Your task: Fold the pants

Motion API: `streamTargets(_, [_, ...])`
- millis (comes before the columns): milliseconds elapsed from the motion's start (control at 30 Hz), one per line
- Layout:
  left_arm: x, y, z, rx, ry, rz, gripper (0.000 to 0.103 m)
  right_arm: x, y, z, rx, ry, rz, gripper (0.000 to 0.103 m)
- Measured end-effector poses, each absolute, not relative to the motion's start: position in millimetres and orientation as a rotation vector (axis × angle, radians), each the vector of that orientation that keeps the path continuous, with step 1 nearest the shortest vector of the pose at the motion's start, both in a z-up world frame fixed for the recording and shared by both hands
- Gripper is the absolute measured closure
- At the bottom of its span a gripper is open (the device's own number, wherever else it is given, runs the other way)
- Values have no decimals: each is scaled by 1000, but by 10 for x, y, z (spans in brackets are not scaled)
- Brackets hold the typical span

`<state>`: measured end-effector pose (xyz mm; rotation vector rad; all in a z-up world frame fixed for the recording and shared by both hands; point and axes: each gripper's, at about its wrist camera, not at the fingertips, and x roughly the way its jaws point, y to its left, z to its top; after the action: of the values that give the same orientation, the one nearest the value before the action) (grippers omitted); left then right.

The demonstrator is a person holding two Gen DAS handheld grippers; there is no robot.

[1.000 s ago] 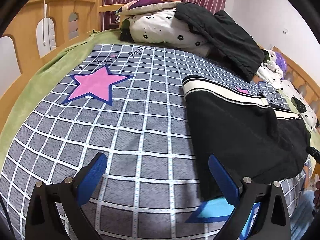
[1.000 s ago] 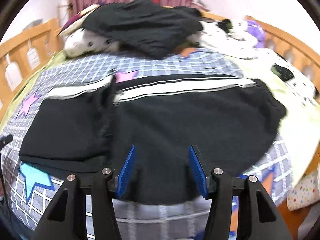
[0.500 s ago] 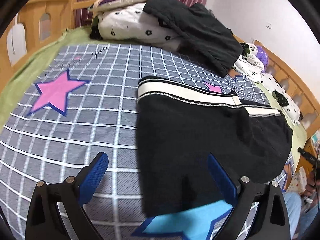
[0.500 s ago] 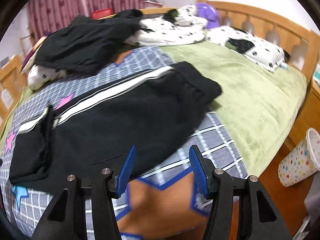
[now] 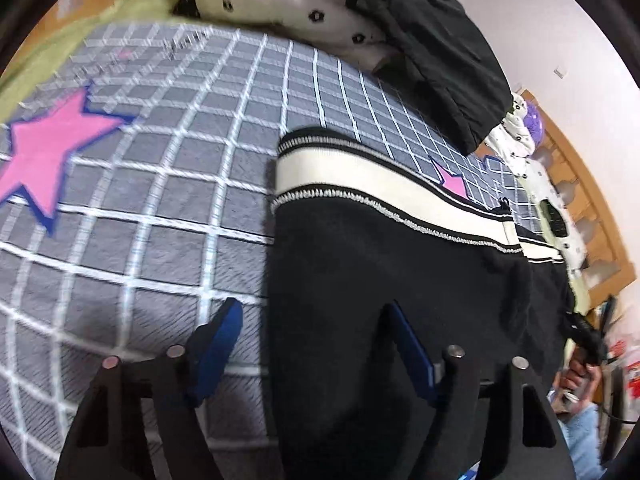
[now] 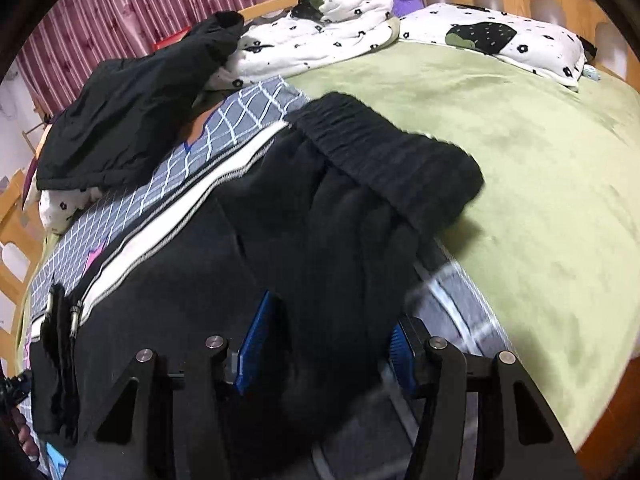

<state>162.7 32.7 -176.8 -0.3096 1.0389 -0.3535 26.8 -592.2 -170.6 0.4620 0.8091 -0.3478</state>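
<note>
my left gripper (image 5: 310,340) just closing partway, apart over pants (image 5: 380,280) edge on bed (image 5: 160,200), my right gripper (image 6: 326,336) half open astride waistband (image 6: 392,168) end, pads not pressing

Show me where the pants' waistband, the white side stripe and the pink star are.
waistband (image 6: 384,160), right wrist view, middle of the gathered elastic band.
white side stripe (image 5: 360,180), left wrist view, stripe's near end.
pink star (image 5: 44,152), left wrist view, star's centre.

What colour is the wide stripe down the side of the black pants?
Cream white stripe, edged with thin black-and-white stitched lines, on the pants. It shows best in the left wrist view.
</note>
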Motion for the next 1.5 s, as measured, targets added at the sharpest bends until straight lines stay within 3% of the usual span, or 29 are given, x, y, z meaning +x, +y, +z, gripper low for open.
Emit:
streamTargets(67, [1693,279,-1826,-311,1051,-365,39,354,-5954,-1728,476,804,-348,54])
streamTargets(133, [1720,214,-1825,-291,1043,-377,51,407,-5970,-1731,479,803,-352,62])
streamTargets(233, [1708,126,-1763,-280,1024,-361,81,415,-5930,-1632,440,779,-387,84])
streamTargets(267, [1661,68,-1665,-250,988,-360,89,394,-5896,-1565,425,758,-390,86])
streamTargets(300, [1629,13,-1585,-218,965,-355,92,384,-5842,-1477,397,735,-397,88])
streamTargets(667, [1611,-143,-541,-252,774,-463,94,595,-4929,-120,176,550,-390,92])
streamTargets(967, [1547,760,62,-265,681,-361,93,805,-4001,730,137,428,-257,92])
streamTargets(1133, [1640,1339,-354,-254,774,-223,93,1035,-3692,322,165,507,-166,92])
streamTargets(1333, [1831,1556,-1278,-139,941,-69,93,1378,-3809,-916,213,761,-276,92])
streamTargets(1500, [1887,1811,-1375,-281,984,-126,91,1209,-4223,-1395,414,822,-302,91])
